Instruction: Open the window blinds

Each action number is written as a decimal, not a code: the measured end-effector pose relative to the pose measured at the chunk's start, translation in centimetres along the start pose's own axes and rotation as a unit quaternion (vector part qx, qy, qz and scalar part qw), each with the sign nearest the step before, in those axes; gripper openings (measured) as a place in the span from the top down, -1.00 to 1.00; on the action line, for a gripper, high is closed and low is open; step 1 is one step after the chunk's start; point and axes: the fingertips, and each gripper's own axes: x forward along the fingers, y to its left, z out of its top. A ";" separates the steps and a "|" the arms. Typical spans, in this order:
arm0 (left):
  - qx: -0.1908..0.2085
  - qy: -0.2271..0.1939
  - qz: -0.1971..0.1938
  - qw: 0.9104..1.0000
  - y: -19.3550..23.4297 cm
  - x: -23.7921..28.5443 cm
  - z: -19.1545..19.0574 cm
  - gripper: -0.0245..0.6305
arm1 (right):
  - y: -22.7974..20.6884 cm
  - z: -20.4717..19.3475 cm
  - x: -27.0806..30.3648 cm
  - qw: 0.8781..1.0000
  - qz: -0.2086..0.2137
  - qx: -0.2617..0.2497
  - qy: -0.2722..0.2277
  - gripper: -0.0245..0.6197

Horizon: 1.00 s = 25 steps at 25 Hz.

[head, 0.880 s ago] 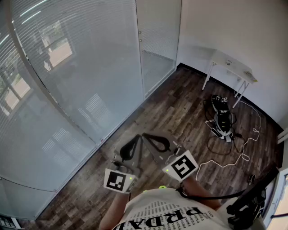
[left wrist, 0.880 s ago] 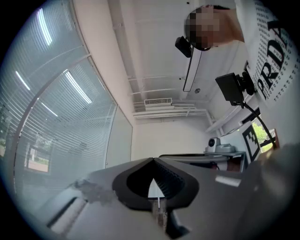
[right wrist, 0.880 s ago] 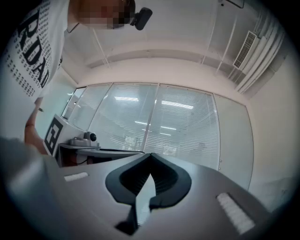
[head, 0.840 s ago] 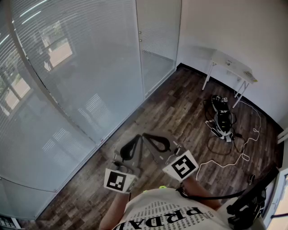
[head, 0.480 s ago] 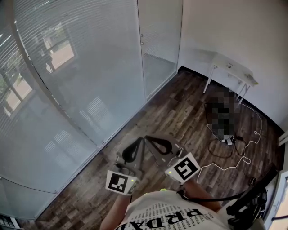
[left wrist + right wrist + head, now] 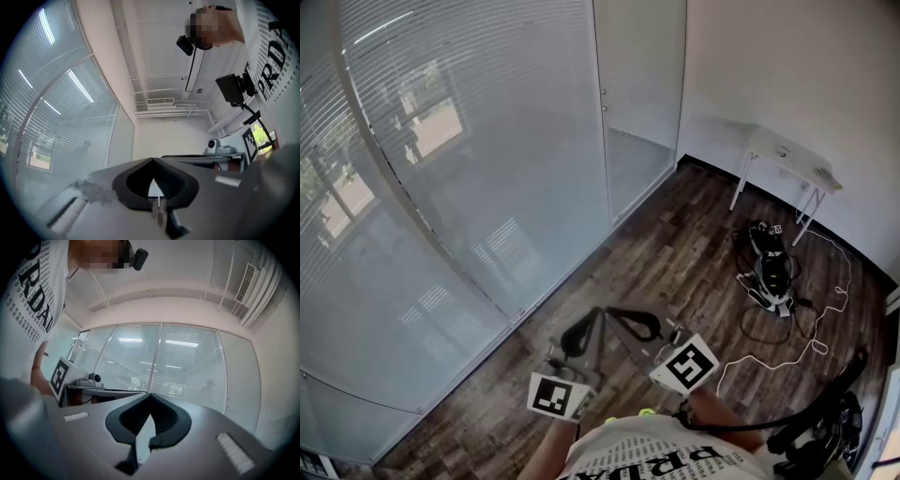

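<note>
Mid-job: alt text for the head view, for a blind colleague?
The left gripper and right gripper are held side by side near the person's chest, jaws shut and empty, pointing toward lowered window blinds. A small white table and cabled gear sit on the wood floor at right.

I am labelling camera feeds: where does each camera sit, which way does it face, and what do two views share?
Head view: on the person's head, facing steeply down at floor and blinds; shows left claw, right claw, shirt.
Left gripper view: on the left claw, facing along shut jaws to a white wall; shows shirt.
Right gripper view: on the right claw, facing the blinds; shows shirt.
Shared: blinds appear in all three.
</note>
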 end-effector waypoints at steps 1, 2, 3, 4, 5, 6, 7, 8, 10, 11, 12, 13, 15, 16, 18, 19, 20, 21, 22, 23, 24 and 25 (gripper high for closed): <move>0.000 0.000 0.000 1.000 0.0 0.0 -0.2 0.96 | 0.1 -0.2 0.0 1.000 0.002 -0.008 0.005 0.90; 0.002 0.002 -0.002 1.000 0.1 -0.1 -0.3 0.96 | 0.2 -0.5 0.0 1.000 0.003 -0.018 0.013 0.90; 0.009 0.006 -0.005 1.000 0.2 -0.3 -0.5 0.96 | 0.3 -0.7 0.0 0.999 0.003 -0.028 0.023 0.90; 0.018 0.011 -0.010 1.000 0.2 -0.5 -0.6 0.96 | 0.5 -0.8 0.1 0.999 0.001 -0.035 0.032 0.90; 0.025 0.014 -0.014 0.999 0.3 -0.7 -0.7 0.96 | 0.6 -0.9 0.1 0.999 0.000 -0.039 0.038 0.90; 0.027 0.016 -0.016 0.999 0.4 -0.8 -0.6 0.96 | 0.7 -0.8 0.3 0.998 -0.002 -0.040 0.040 0.90; 0.027 0.016 -0.018 0.999 0.6 -1.0 -0.5 0.96 | 0.8 -0.7 0.5 0.998 -0.003 -0.039 0.040 0.90; 0.025 0.014 -0.019 0.999 0.9 -1.2 -0.3 0.96 | 1.0 -0.6 0.8 0.999 -0.005 -0.036 0.038 0.90; 0.017 0.007 -0.019 1.000 1.4 -1.6 0.0 0.96 | 1.4 -0.3 1.5 0.999 -0.008 -0.028 0.029 0.90; 0.012 0.005 -0.017 1.000 1.5 -1.9 0.2 0.96 | 1.6 -0.3 1.7 0.999 -0.009 -0.024 0.027 0.90; 0.010 0.005 -0.015 1.000 1.6 -2.1 0.1 0.96 | 1.8 -0.5 1.7 0.999 -0.009 -0.024 0.032 0.90; 0.009 0.007 -0.015 1.000 1.6 -2.2 -0.3 0.96 | 2.0 -0.9 1.7 0.999 -0.008 -0.025 0.040 0.90; 0.008 0.014 -0.017 1.000 1.7 -2.5 -1.4 0.96 | 2.2 -1.8 1.6 0.998 -0.007 -0.029 0.051 0.90; 0.005 0.017 -0.017 1.000 1.8 -2.5 -1.8 0.96 | 2.1 -2.2 1.7 0.998 -0.005 -0.029 0.054 0.90; 0.000 0.019 -0.016 1.000 2.3 -2.1 -2.3 0.96 | 1.7 -2.9 2.0 0.998 -0.002 -0.026 0.061 0.90; -0.001 0.020 -0.015 1.000 2.5 -1.8 -2.5 0.96 | 1.3 -3.1 2.1 0.998 -0.002 -0.025 0.062 0.90; 0.000 0.020 -0.014 1.000 2.7 -1.4 -2.7 0.96 | 1.0 -3.3 2.3 0.998 -0.003 -0.022 0.061 0.90; 0.001 0.021 -0.012 1.000 2.9 -1.1 -3.0 0.96 | 0.6 -3.5 2.4 0.998 -0.003 -0.021 0.059 0.90; 0.000 0.020 -0.009 1.000 3.1 -0.9 -3.4 0.96 | 0.4 -3.9 2.5 0.998 -0.001 -0.021 0.057 0.90; -0.001 0.020 -0.005 1.000 3.4 -0.6 -3.7 0.96 | 0.0 -4.3 2.7 0.998 0.002 -0.020 0.057 0.90; -0.002 0.018 0.000 1.000 3.7 -0.1 -3.9 0.96 | -0.5 -4.6 2.9 0.998 0.005 -0.019 0.057 0.90; -0.001 0.017 0.004 1.000 3.8 0.5 -3.9 0.96 | -1.1 -4.7 3.0 0.998 0.008 -0.018 0.058 0.90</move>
